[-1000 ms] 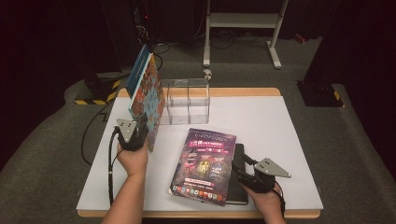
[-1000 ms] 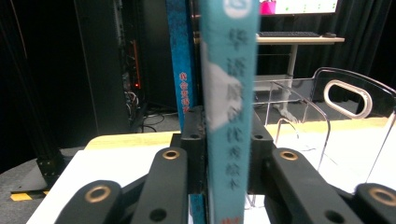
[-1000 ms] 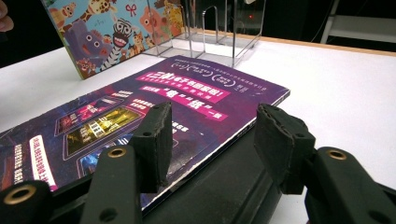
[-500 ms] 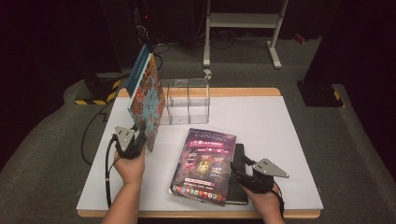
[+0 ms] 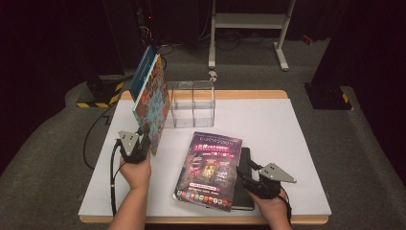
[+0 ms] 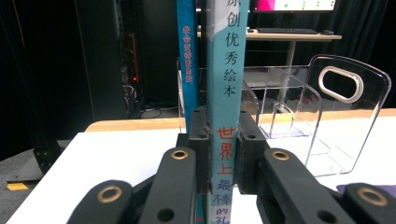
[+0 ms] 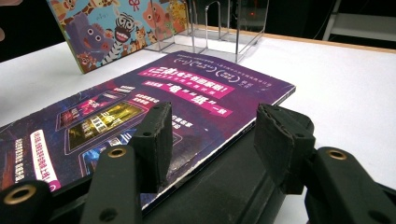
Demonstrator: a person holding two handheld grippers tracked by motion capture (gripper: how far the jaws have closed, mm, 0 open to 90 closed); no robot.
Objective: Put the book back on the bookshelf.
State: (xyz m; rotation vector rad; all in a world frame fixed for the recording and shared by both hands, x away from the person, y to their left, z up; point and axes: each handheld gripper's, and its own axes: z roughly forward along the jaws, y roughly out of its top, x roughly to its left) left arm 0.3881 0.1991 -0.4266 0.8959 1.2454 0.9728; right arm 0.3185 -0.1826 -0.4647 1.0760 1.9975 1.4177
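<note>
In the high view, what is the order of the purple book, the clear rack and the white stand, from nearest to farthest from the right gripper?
From the right gripper:
1. Purple book, lying flat just left of it.
2. Clear rack, at the table's back, left of centre.
3. White stand, on the floor beyond the table.

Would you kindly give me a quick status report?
Left gripper clamped on upright picture book spine. Right gripper open over purple magazine. Clear rack beside book, unobstructed.
</note>
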